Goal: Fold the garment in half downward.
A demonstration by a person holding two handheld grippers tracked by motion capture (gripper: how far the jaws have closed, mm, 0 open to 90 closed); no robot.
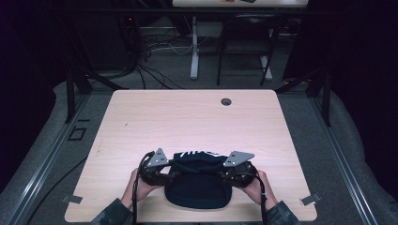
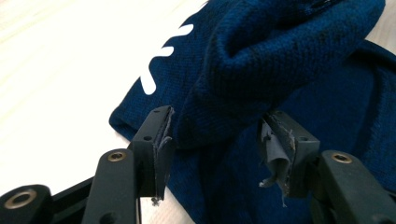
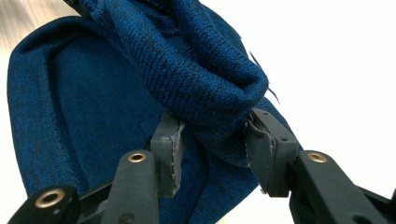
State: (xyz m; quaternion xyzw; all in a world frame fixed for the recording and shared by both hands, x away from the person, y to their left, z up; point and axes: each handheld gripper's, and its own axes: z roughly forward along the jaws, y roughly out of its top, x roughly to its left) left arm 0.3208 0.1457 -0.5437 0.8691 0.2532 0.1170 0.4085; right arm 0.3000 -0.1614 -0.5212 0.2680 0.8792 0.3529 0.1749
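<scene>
High view: the dark blue knitted hat (image 1: 197, 187) lies on the pale wooden table (image 1: 187, 117), its folded brim pinched by both the left gripper (image 1: 172, 172) and the right gripper (image 1: 224, 174).

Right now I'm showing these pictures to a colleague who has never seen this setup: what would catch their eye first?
A dark blue knit beanie with white marks lies at the near edge of the pale wooden table, between the person's two hands. The left gripper and right gripper each pinch a fold of its rim from opposite sides. Close up, the thick knit bunches between the worn padded fingers.
</scene>
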